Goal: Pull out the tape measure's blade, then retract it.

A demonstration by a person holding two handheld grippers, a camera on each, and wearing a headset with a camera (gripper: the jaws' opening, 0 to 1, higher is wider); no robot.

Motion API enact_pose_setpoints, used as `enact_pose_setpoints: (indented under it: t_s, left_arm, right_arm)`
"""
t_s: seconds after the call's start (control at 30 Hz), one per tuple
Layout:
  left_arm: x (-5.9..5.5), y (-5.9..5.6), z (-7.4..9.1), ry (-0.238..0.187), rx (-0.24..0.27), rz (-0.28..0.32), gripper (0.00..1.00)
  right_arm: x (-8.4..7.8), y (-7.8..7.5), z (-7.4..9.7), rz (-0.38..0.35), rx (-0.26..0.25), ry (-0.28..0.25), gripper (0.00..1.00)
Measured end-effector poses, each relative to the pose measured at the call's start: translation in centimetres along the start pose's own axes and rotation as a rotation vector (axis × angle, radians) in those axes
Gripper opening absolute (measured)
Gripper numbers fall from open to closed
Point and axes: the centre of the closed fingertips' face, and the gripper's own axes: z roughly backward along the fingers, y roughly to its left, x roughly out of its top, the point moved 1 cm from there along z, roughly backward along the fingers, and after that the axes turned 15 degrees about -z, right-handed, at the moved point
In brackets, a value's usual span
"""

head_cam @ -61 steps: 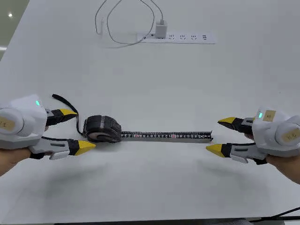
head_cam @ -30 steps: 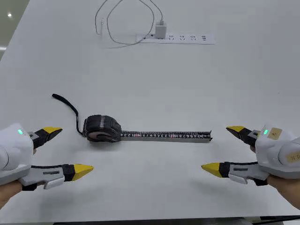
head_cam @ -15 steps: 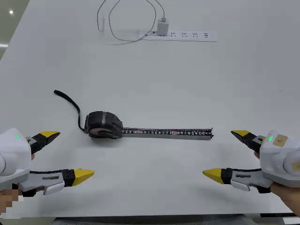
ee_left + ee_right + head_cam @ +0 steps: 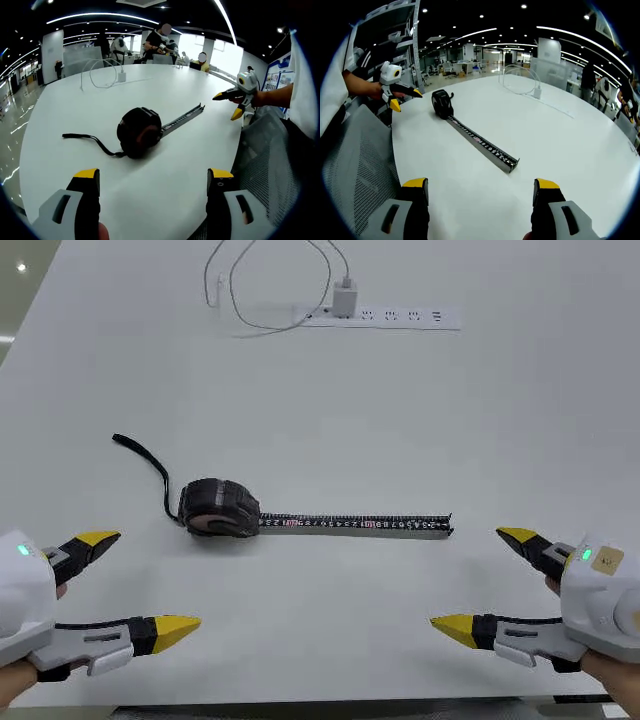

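A black tape measure [image 4: 218, 510] lies on the white table [image 4: 330, 410], its blade [image 4: 355, 525] drawn out to the right and resting flat. A black wrist strap [image 4: 145, 460] trails off its left side. My left gripper [image 4: 135, 585] is open near the table's front left corner, well short of the case [image 4: 140, 131]. My right gripper [image 4: 495, 585] is open at the front right, short of the blade's hooked end [image 4: 511, 165]. Neither holds anything. The blade [image 4: 480, 142] runs away from the right gripper towards the case [image 4: 442, 102].
A white power strip [image 4: 385, 317] with a plugged charger [image 4: 343, 300] and a looped white cable [image 4: 270, 280] lies at the far edge. The table's front edge runs just below both grippers. A grey mesh chair [image 4: 355, 160] stands beside the table. People sit in the background [image 4: 160, 42].
Both grippers have drawn back towards the front edge, away from the tape measure and the blade's end. The tape measure and its extended blade have stayed in place.
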Motion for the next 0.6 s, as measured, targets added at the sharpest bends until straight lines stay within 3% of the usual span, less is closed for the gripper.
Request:
enact_pose_setpoints:
  t_s: [0.6]
  left_arm:
    - [-0.9, -1.2, 1.0, 0.004, 0.012, 0.04, 0.9]
  right_arm:
    - [-1.0, 0.1, 1.3, -0.036, -0.011, -0.013, 0.91]
